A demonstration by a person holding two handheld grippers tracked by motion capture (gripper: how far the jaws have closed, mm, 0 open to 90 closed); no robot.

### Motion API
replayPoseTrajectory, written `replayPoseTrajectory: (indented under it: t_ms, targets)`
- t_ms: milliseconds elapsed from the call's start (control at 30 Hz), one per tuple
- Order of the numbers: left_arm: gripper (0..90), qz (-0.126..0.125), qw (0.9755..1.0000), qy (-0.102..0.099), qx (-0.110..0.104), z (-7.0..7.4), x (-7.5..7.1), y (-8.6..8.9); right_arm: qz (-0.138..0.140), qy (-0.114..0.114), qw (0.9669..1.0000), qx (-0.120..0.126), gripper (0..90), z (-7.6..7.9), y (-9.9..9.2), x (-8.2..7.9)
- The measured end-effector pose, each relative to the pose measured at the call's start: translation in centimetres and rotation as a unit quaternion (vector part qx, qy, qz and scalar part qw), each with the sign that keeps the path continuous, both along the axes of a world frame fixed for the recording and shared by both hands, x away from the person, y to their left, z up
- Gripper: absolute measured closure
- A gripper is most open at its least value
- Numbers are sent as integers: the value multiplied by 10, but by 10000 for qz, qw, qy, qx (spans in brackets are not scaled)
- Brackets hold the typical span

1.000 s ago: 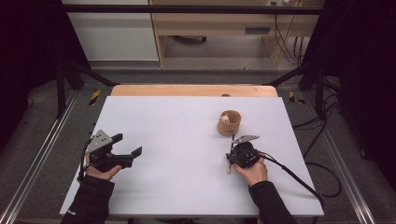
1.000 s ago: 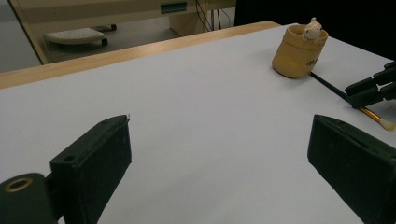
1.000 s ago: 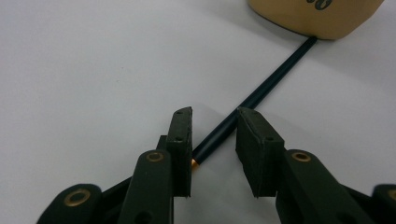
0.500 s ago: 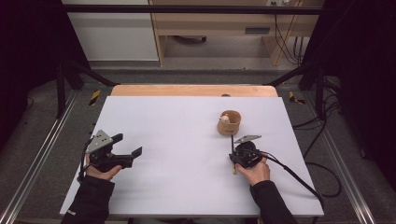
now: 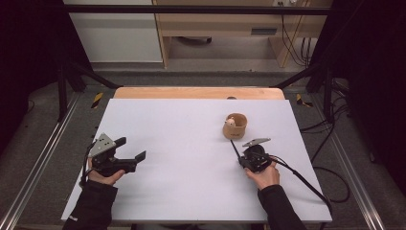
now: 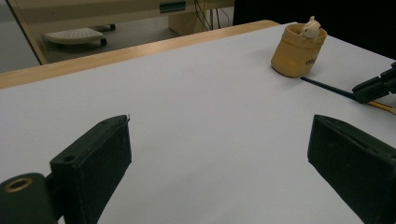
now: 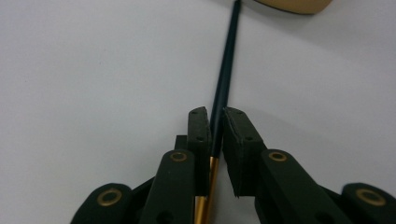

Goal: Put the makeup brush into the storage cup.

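Observation:
A tan cup (image 5: 234, 127) with a small pale figure (image 6: 309, 29) in it stands right of the table's middle. A thin stick (image 7: 225, 70), dark along the shaft and gold at the near end, lies on the white table (image 5: 191, 143) and points at the cup (image 7: 289, 4). My right gripper (image 7: 215, 119) has just been closing, and its pads now press on the stick (image 5: 235, 147) from both sides. It sits low on the table just in front of the cup (image 6: 299, 51). At the left, my left gripper (image 5: 130, 148) is open and holds nothing.
A wooden strip (image 5: 196, 92) edges the table's far side. Black frame posts (image 5: 62, 86) and metal rails (image 5: 33, 167) flank the table. The right gripper's cable (image 5: 306, 179) trails off the right edge onto the floor.
The right gripper's jaws have closed around the stick. Both hands have stayed in place, and the cup has not moved.

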State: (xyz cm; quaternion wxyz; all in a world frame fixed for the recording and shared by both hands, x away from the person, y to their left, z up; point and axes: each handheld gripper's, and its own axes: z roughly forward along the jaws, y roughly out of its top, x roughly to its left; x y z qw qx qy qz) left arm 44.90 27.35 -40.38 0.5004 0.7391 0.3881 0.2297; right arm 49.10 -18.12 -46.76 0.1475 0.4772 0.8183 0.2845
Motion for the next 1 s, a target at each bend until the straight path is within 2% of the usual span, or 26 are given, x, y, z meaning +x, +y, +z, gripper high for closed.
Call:
replayPoseTrajectory:
  t_ms: [400,500,567,600,633,733,800,900,1000]
  targets:
    - [59,-20,10000,5,12,0,0,-1,47,73,10000,43,827,1,-2,1]
    - [59,-38,10000,15,38,-1,0,-1,53,80,9999,59,781,1,-2,1]
    - [59,-40,10000,19,18,-1,1,-2,-21,23,10000,-53,725,2,-3,2]
    - [59,-40,10000,19,18,-1,1,-2,-21,23,10000,-53,725,2,-3,2]
    - [59,-38,10000,20,17,-1,1,-2,-42,-25,10000,-8,671,5,-4,2]
    - [59,-38,10000,26,5,-1,1,-1,-8,-73,10000,21,623,11,-5,2]
    - [59,-30,10000,28,-6,-1,1,-1,18,-113,9999,-55,591,14,-5,3]
    - [59,-50,10000,38,-3,-1,1,-1,156,81,9998,-130,547,19,-1,7]
    - [59,-60,10000,34,8,-1,1,-1,230,155,9993,-264,523,21,3,9]
